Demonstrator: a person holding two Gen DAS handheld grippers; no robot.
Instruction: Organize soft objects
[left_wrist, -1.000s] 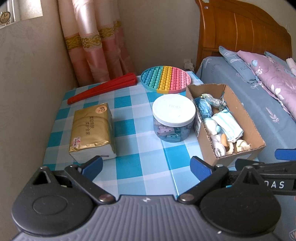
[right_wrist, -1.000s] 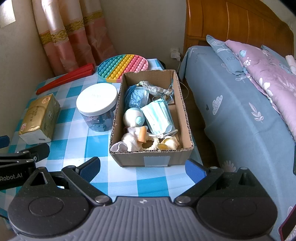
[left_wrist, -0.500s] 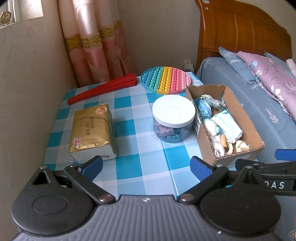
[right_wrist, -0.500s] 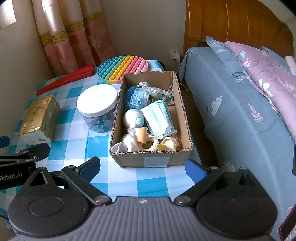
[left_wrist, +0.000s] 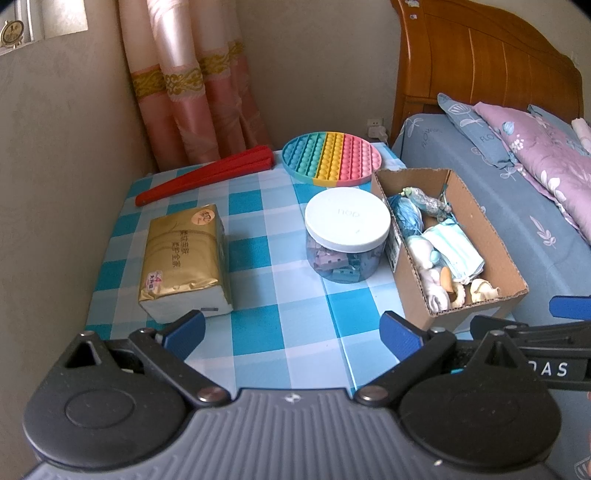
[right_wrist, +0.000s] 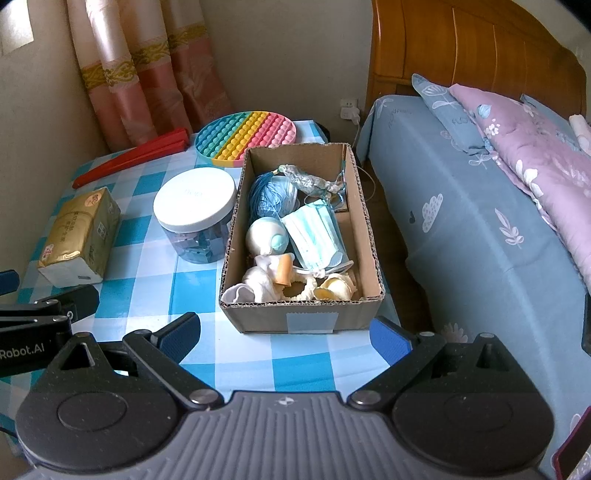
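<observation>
A cardboard box (right_wrist: 312, 320) stands at the table's right edge; it also shows in the left wrist view (left_wrist: 476, 314). Inside lie a blue yarn ball (right_wrist: 271, 194), a face mask (right_wrist: 316, 236), a white soft toy (right_wrist: 264, 234), white socks (right_wrist: 255, 286) and other small soft items. A gold tissue pack (left_wrist: 183, 258) lies at the left of the table. My left gripper (left_wrist: 291, 334) is open and empty above the table's near edge. My right gripper (right_wrist: 286, 334) is open and empty just before the box.
A white-lidded jar of blocks (left_wrist: 347, 236) stands beside the box. A rainbow pop-it disc (left_wrist: 330, 157) and a red folded fan (left_wrist: 207, 179) lie at the back. A bed (right_wrist: 498, 221) runs along the right, a wall and curtain (left_wrist: 192, 92) at left and back.
Both views have pulled back very slightly from the table. Nothing on the table has moved and both grippers stay open.
</observation>
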